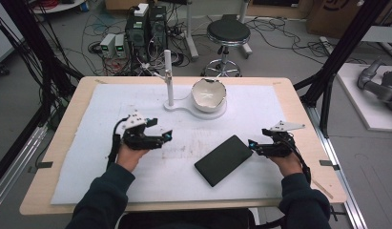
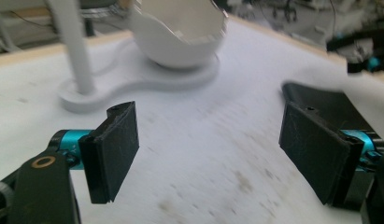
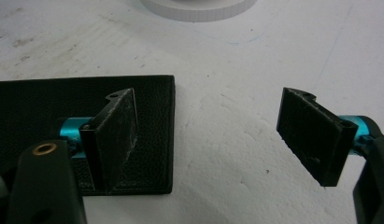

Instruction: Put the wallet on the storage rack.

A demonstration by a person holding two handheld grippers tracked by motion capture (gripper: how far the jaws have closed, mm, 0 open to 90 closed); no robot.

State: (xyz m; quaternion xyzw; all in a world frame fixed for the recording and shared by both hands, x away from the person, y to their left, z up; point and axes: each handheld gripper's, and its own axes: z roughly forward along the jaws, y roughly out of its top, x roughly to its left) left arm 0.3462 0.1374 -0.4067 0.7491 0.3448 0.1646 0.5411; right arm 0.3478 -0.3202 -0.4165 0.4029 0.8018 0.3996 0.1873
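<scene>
A flat black leather-like case (image 1: pixel 223 160) lies on the white mat, right of centre. My right gripper (image 1: pixel 253 144) hovers at its upper right corner, open; in the right gripper view the case (image 3: pixel 45 112) lies under the left jaw while the right jaw stands over bare mat. My left gripper (image 1: pixel 168 136) is open above the mat left of centre, empty. A white stand with a post (image 1: pixel 168 78) and a broken-edged white bowl (image 1: pixel 209 94) sits at the back middle. In the left gripper view the bowl (image 2: pixel 180 35) and the case (image 2: pixel 320 100) lie ahead.
The white mat (image 1: pixel 88 162) covers most of the wooden table (image 1: pixel 65 124). Beyond the table stand a black stool (image 1: pixel 228 33), computer boxes (image 1: pixel 146 26) and cables on the floor. Black frame posts (image 1: pixel 346 47) rise at both sides.
</scene>
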